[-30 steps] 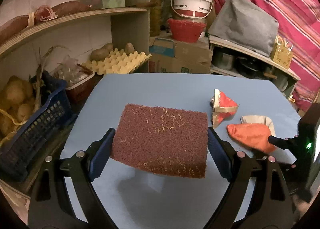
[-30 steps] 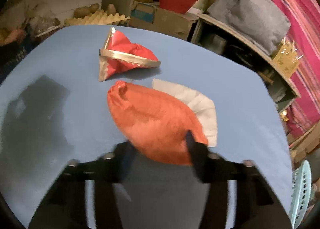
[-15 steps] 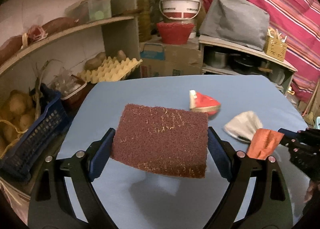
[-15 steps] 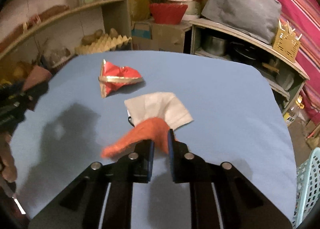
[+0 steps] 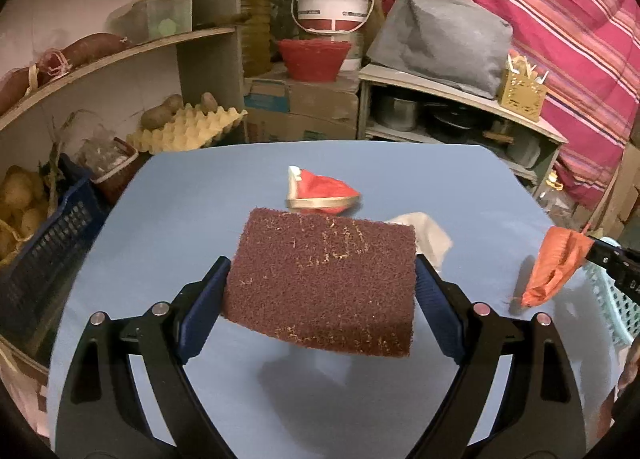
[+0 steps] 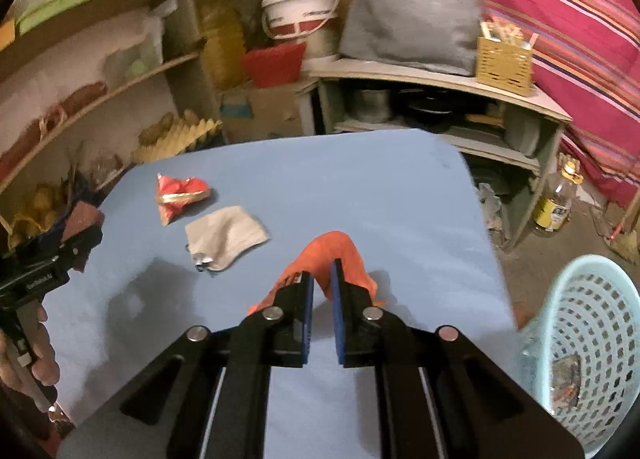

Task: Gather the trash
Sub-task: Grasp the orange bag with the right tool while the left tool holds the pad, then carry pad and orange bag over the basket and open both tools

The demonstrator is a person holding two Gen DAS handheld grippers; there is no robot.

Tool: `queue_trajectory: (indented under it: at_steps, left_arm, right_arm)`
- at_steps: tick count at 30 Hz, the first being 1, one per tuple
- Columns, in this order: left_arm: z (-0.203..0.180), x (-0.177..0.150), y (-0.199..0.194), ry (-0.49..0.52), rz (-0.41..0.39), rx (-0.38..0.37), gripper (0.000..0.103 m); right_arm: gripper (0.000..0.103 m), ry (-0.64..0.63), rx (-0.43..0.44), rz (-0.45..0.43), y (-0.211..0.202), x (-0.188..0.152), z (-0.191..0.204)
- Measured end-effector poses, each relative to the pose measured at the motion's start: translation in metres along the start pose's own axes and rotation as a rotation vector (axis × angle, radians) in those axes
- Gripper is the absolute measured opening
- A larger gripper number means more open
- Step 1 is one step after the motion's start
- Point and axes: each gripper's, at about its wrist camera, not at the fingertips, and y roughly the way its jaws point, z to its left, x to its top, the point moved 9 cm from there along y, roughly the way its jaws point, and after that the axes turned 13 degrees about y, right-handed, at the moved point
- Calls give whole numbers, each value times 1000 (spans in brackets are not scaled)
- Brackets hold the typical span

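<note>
My left gripper (image 5: 322,279) is shut on a brown scouring pad (image 5: 324,283) and holds it above the blue table (image 5: 192,195). My right gripper (image 6: 321,279) is shut on an orange wrapper (image 6: 334,249) and holds it lifted over the table's right side; the wrapper also shows in the left wrist view (image 5: 558,267). A red and gold wrapper (image 6: 178,195) and a grey-white tissue (image 6: 224,237) lie on the table. A light blue trash basket (image 6: 588,343) stands on the floor right of the table.
Shelves with potatoes and an egg tray (image 5: 188,127) stand behind the table on the left. A dark blue crate (image 5: 44,243) sits at the left edge. A low shelf with pots (image 6: 440,111) and a bottle (image 6: 558,199) stand at the right.
My right gripper has lifted the orange wrapper off the table and carried it right, toward the basket. The left gripper still holds the pad and has shifted its view slightly.
</note>
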Motion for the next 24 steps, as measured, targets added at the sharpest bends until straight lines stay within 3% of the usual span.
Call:
queue_trajectory:
  at_steps: [12, 16, 24]
  left_arm:
    - [-98, 31, -18, 52, -29, -64, 86]
    - [-152, 51, -23, 65, -62, -132, 86]
    - [-295, 74, -28, 180, -91, -278, 86]
  right_arm:
    - [9, 88, -70, -104, -71, 30, -126]
    - [9, 112, -122, -146, -102, 42, -177]
    - [9, 179, -207, -188, -152, 46, -274]
